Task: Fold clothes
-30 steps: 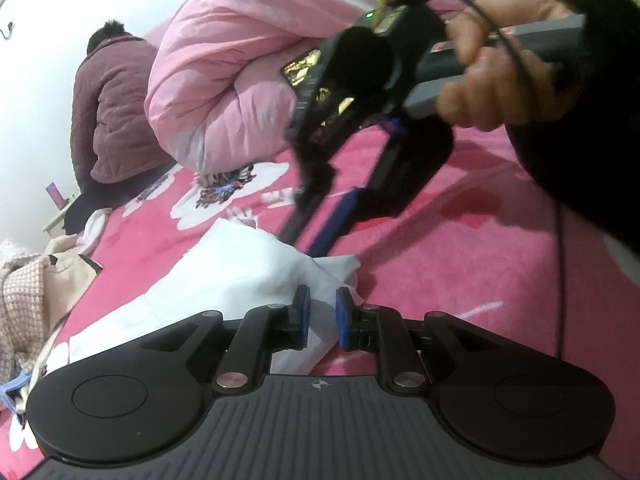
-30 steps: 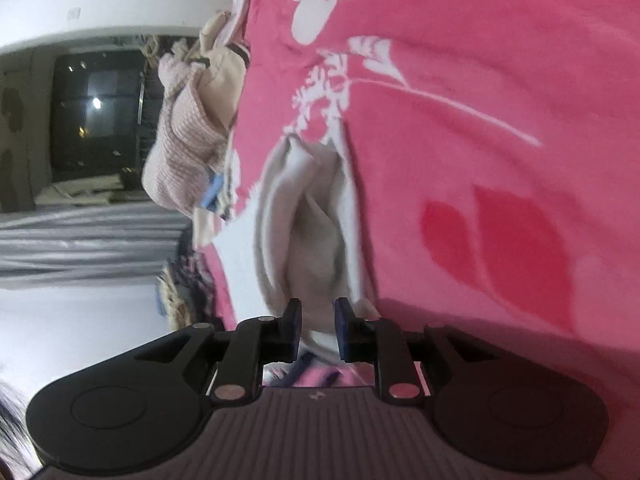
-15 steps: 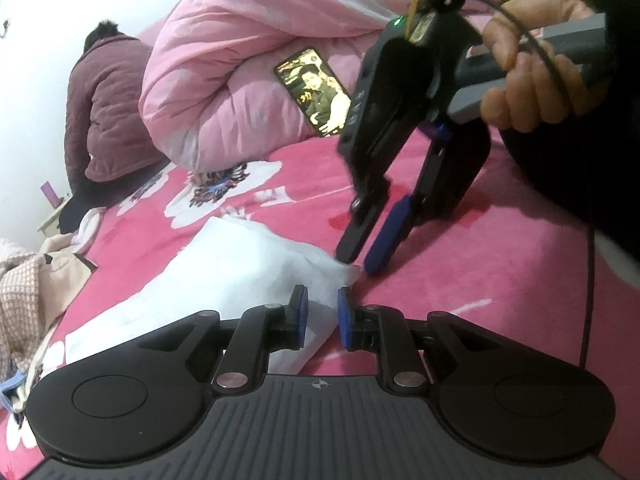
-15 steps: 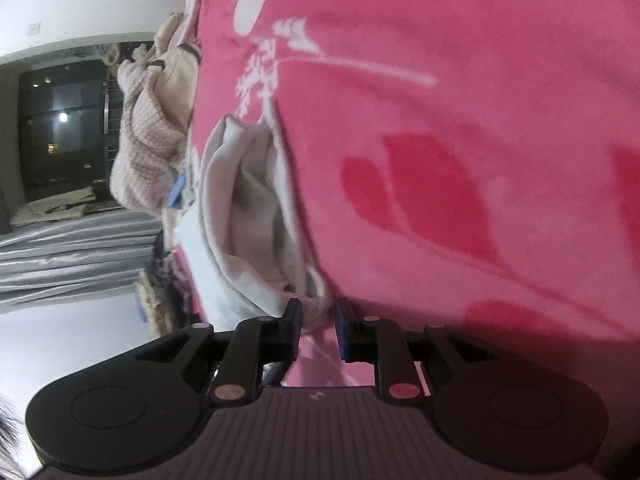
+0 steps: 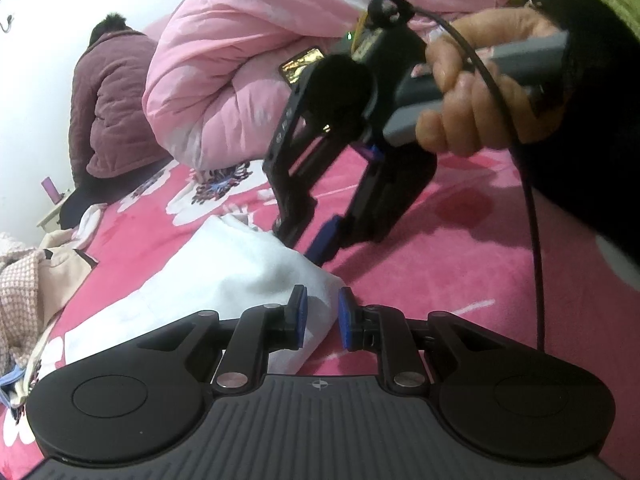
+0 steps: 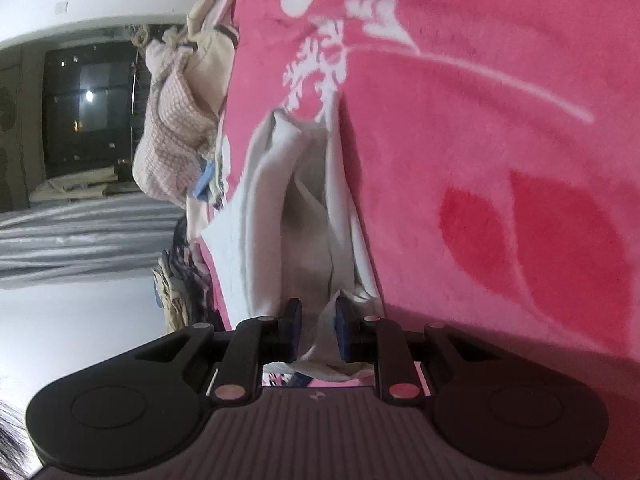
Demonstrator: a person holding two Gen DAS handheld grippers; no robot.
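White soft cloth garment (image 5: 224, 276) lies on the bright pink floral bed blanket (image 5: 460, 264), lower-left centre of the left wrist view, stretched from centre toward the left edge. Looks at least doubled over: the right wrist view shows stacked layers and an open pocket of cloth (image 6: 304, 216) at frame centre. Exact fold count can't be told.

Left hand-held gripper (image 5: 322, 316): jaws narrow but not closed, a corner of the garment sits in the gap; pads don't clearly pinch it. Right hand-held gripper (image 6: 316, 330): also narrow with a gap, a cloth edge runs between the pads, contact on the right pad looks likely, a firm clamp is not certain. Seen from the left wrist view, the right hand-held gripper (image 5: 308, 240) points down at the garment's near-right corner, held by a hand (image 5: 476, 108) at upper right.

Progress judgement: mid-fold or fold being finished; both tools at the same end of a partly folded piece. Fits either picking up the edge for another fold or letting go after laying one.

Heap of beige and checked clothes (image 5: 28, 280) at the left edge, unfolded-looking. Rolled pink quilt (image 5: 240, 72) at top centre, a seated person in a maroon padded jacket (image 5: 108, 104) upper left.
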